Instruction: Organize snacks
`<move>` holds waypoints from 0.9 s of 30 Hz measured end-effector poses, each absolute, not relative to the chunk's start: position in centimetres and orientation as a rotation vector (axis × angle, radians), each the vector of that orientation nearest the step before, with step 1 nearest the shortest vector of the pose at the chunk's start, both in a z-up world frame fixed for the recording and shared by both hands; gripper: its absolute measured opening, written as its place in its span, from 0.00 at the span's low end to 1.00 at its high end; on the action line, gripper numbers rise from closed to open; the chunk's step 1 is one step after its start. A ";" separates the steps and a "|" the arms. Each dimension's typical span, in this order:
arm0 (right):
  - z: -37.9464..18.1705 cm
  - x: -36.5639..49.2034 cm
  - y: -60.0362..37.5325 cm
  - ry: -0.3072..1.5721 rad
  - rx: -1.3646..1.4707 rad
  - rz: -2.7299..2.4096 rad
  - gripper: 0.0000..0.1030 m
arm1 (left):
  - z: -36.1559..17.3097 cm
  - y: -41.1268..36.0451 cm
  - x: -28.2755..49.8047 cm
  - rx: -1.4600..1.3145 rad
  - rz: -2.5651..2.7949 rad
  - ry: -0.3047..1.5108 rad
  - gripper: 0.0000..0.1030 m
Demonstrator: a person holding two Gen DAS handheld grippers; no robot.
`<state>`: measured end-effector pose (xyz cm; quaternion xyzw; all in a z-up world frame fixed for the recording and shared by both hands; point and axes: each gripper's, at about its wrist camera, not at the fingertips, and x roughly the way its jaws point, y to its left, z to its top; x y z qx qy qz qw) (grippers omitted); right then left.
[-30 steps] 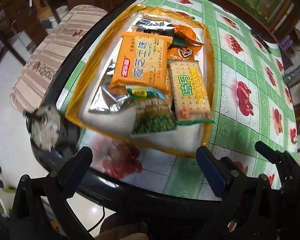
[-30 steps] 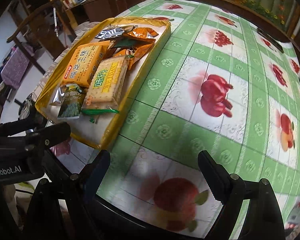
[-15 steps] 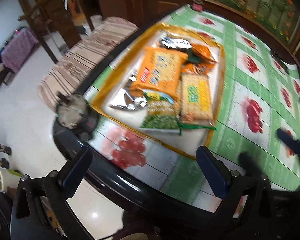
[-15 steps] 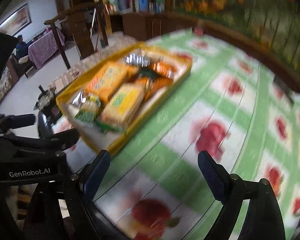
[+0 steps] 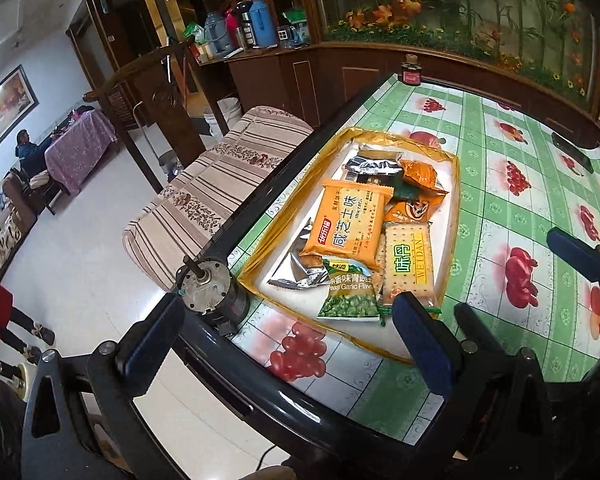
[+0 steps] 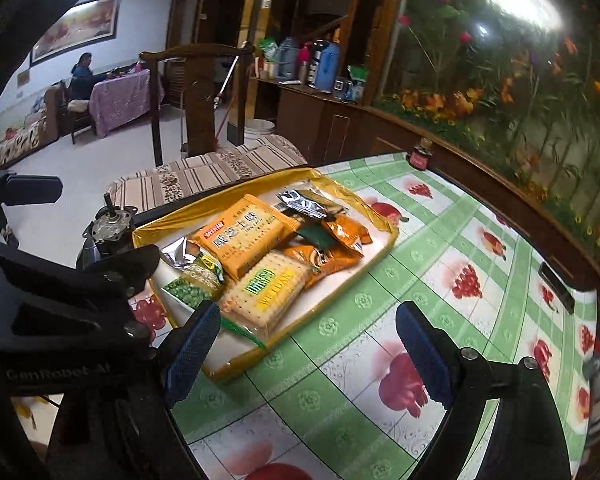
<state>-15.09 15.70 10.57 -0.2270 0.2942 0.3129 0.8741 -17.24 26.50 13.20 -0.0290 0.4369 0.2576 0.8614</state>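
At the bottom of the left wrist view, the left gripper (image 5: 284, 340) hangs with its two blue-padded black fingers spread wide and nothing between them, over the dark rounded edge of the table. In the right wrist view the right gripper (image 6: 312, 352) is likewise spread and empty, low in the frame above the green-and-white fruit-print tablecloth (image 6: 380, 360); the left gripper's black body fills that view's lower left.

Just beyond the left gripper's fingertips, left of centre, a small grey cylindrical motor (image 5: 204, 284) stands at the table's corner, just beside the tray. The shallow yellow-rimmed rectangular tray (image 5: 455, 216) lies in the middle of the frame and holds all the snacks. Nearest is the green packet of garlic peas (image 5: 350, 294), with a crumpled silver foil wrapper (image 5: 296, 268) to its left and a clear yellow-labelled pack of square crackers (image 5: 408, 266) to its right. Behind them the large orange biscuit pack (image 5: 348, 224) lies partly over its neighbours. Farther back sit small orange snack packets (image 5: 420, 178) and a black-and-silver packet (image 5: 374, 164).

At the table's far edge, upper centre, stands a small dark jar with a red label (image 5: 410, 74).
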 end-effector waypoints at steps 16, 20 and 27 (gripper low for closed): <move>9.6 -15.9 16.5 0.672 -0.491 0.666 0.88 | 11.6 27.0 -17.0 -0.155 0.471 1.009 1.00; 9.6 -16.3 16.8 0.675 -0.496 0.669 0.88 | 11.4 27.5 -17.0 -0.155 0.465 1.017 1.00; 9.5 -16.5 17.2 0.692 -0.488 0.658 0.88 | 11.4 27.5 -16.9 -0.137 0.438 1.018 1.00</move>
